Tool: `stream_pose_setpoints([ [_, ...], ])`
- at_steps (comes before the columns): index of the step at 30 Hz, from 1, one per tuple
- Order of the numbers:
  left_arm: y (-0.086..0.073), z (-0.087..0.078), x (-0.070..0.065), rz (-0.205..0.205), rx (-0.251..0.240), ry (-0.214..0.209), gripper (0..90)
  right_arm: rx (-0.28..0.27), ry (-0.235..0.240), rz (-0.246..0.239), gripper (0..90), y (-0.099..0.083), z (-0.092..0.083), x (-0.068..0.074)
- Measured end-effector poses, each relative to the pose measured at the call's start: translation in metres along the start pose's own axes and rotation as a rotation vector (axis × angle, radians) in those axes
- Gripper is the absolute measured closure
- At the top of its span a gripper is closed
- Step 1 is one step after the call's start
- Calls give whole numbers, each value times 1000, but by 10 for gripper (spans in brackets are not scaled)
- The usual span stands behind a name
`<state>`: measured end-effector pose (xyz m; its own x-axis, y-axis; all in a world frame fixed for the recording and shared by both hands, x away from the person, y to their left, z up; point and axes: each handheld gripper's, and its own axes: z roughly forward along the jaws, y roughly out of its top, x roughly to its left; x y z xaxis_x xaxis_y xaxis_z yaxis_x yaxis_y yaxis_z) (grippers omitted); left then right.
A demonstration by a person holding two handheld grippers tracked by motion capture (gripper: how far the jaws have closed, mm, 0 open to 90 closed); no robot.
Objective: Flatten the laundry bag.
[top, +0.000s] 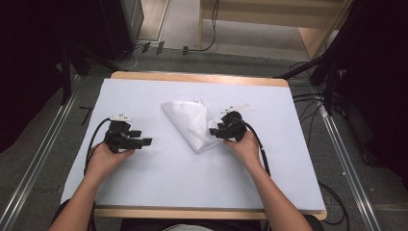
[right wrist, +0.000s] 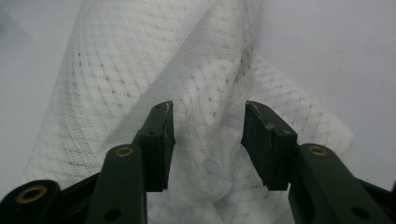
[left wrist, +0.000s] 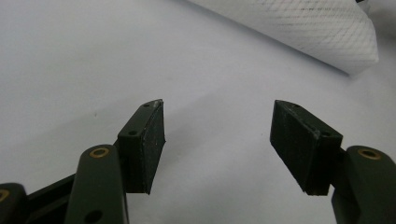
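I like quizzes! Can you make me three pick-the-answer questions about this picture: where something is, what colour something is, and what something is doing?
1. Where does the cloth lie?
A. near the middle of the table
B. on the floor
C. in a box

2. What colour is the cloth?
A. red
B. white
C. green

3. How do the right gripper jaws stand?
A. shut tight
B. clamped on a cup
C. open over the cloth

Answers: 1 A, the high view shows it mid-table between both hands. 2 B, it looks white with a fine mesh weave. 3 C, a gap shows between the pads, with cloth behind.

Cloth cut off at frame top
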<state>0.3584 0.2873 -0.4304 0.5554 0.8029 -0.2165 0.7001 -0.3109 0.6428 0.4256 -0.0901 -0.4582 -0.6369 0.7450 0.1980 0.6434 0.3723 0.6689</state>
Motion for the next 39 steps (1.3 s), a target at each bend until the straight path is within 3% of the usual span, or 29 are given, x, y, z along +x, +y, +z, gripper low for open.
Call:
stream_pose_setpoints([
  [5, -2, -2, 1, -8, 2, 6, 365, 11, 25, 13, 649, -5, 7, -2],
  [8, -3, -2, 1, -4, 6, 14, 366, 15, 28, -25, 774, -5, 8, 1],
  [13, -5, -3, 2, -6, 8, 22, 368, 19, 36, -34, 873, -4, 9, 2],
  [22, -5, -5, 5, -17, 5, 31, 369, -2, 44, -59, 892, 7, -4, 11],
  [32, -5, -7, 6, -22, -5, 31, 369, -45, 90, -101, 888, 20, -20, 33],
  [39, -5, -11, 10, -50, -13, 32, 378, -52, 129, -136, 886, 26, -22, 55],
])
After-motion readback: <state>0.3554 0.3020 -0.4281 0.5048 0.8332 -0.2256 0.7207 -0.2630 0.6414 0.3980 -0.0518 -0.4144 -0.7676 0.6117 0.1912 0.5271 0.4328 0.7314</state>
